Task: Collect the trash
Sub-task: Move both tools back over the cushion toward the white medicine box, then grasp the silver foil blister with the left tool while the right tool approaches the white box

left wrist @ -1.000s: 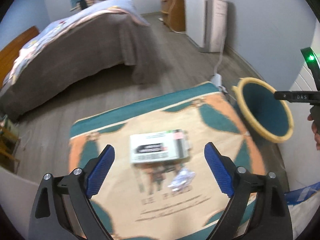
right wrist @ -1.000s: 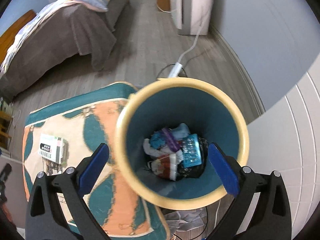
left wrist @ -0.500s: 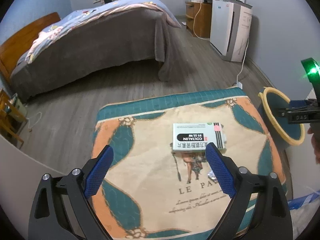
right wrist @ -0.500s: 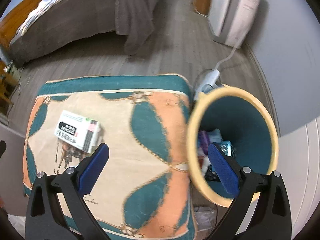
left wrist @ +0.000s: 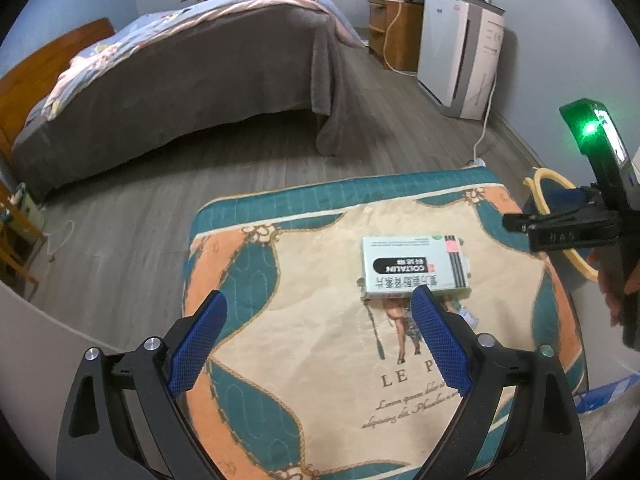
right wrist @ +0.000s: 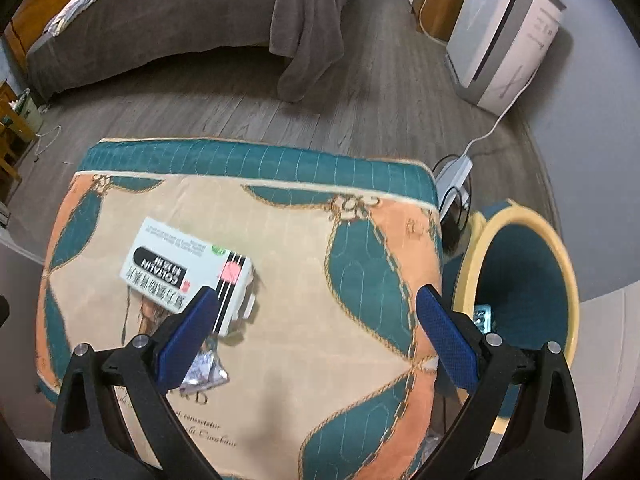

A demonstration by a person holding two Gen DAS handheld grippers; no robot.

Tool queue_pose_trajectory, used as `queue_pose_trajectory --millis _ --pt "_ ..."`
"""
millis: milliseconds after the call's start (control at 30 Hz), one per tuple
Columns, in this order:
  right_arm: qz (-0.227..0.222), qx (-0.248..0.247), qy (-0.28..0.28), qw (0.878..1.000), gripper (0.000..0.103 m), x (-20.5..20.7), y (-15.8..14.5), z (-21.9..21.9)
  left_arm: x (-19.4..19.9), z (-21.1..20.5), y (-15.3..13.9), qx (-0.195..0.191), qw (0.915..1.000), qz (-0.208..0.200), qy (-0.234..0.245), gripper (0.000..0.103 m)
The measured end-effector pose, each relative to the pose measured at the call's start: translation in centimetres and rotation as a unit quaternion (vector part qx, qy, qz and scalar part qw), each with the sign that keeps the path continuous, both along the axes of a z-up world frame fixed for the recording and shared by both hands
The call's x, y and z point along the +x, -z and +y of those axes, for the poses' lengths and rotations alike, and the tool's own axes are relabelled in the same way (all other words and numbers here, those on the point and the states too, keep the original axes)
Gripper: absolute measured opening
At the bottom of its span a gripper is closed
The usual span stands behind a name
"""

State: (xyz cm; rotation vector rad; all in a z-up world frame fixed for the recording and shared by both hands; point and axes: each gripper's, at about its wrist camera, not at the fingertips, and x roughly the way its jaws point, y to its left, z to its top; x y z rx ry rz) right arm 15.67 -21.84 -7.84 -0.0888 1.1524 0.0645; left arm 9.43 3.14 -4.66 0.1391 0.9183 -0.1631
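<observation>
The left gripper [left wrist: 318, 336] is held with its two blue-padded fingers [left wrist: 198, 344] spread wide, nothing between them, the black arms fanning out toward the lower corners of its own wrist view. The right gripper [right wrist: 310, 338] is likewise wide apart and empty, pointed forward and down. In the left wrist view the right gripper's black body [left wrist: 576, 228] juts in from the right edge, a green light lit on top, with part of the person's hand [left wrist: 614, 292] wrapped on its handle.

foil wrapper [right wrist: 206, 368] partly hidden, bin [right wrist: 520, 216] contents obscured
</observation>
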Motion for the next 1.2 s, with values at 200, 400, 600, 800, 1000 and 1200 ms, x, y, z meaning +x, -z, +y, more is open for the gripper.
queue_pose_trajectory --millis 200,400,600,800,1000,1200 --pt "0.009 0.011 0.031 0.999 0.097 1.5 0.8 -0.8 0.0 -3.0 4.3 -0.014 0.9981 0.045 0.039 0.092" --pt "0.024 0.025 0.033 0.999 0.097 1.6 1.5 -1.6 -0.3 -8.3 8.9 0.003 0.9918 0.088 0.093 0.092" --pt "0.026 0.019 0.038 0.999 0.097 1.4 1.7 -3.7 -0.2 -11.0 11.2 0.004 0.9864 0.109 0.123 0.089" --pt "0.036 0.026 0.053 0.998 0.097 1.2 2.2 -5.6 0.0 -12.8 12.5 0.007 0.9806 0.13 0.147 0.061" --pt "0.036 0.023 0.044 0.998 0.097 1.2 2.2 -5.7 -0.4 -14.1 13.2 0.021 0.9777 0.13 0.163 0.053" --pt "0.037 0.018 0.041 0.998 0.097 1.1 2.4 -5.4 -0.4 -14.0 13.0 0.021 0.9769 0.131 0.167 0.033"
